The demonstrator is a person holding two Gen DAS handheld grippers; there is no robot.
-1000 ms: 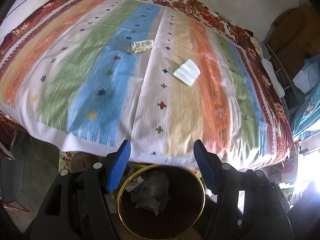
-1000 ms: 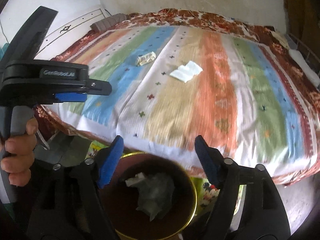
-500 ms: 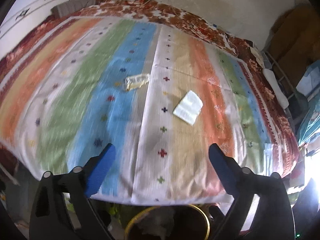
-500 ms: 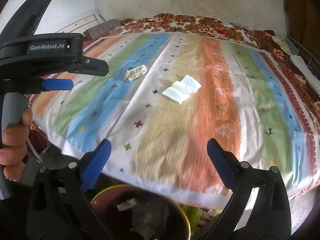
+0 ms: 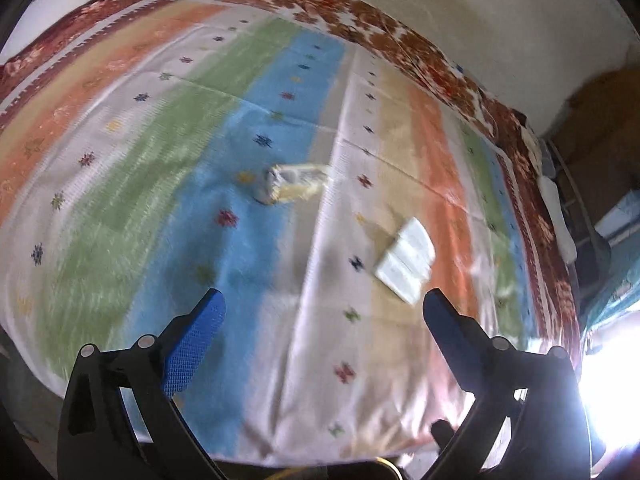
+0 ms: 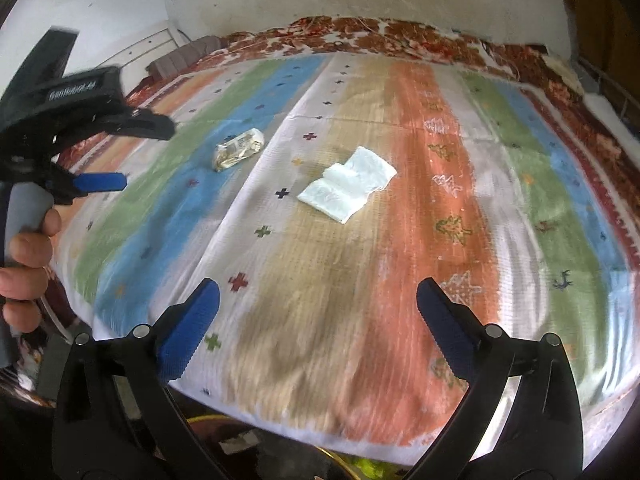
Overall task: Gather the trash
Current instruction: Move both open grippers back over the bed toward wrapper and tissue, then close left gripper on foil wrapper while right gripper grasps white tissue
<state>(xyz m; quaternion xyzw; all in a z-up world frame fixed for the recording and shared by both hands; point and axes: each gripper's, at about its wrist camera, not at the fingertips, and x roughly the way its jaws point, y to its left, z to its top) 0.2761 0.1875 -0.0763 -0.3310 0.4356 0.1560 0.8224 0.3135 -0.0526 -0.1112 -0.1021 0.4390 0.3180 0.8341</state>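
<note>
A crumpled shiny wrapper [image 5: 294, 184] [image 6: 239, 154] lies on the blue stripe of the striped bedcover [image 5: 120, 184] [image 6: 520, 200]. To its right, a flat white tissue [image 5: 406, 260] [image 6: 348, 186] rests on the tan stripe. My left gripper [image 5: 323, 302] hovers over the bed's near part, short of both items; its jaws are opening with nothing between them. My right gripper [image 6: 318, 288] is open and empty above the tan stripe, nearer than the tissue. In the right wrist view the left gripper [image 6: 128, 156] shows at the left, held by a hand [image 6: 28, 256].
The gold rim of a trash bin [image 6: 208, 420] [image 5: 390, 465] peeks out below the bed's near edge. A grey pillow [image 6: 184, 58] lies at the far left corner. A wall runs behind the bed, and clutter [image 5: 600, 208] stands along its right side.
Both grippers moved forward from above the trash bin to over the bed, and their jaws spread wider. The bin with crumpled trash slid almost out of view at the bottom.
</note>
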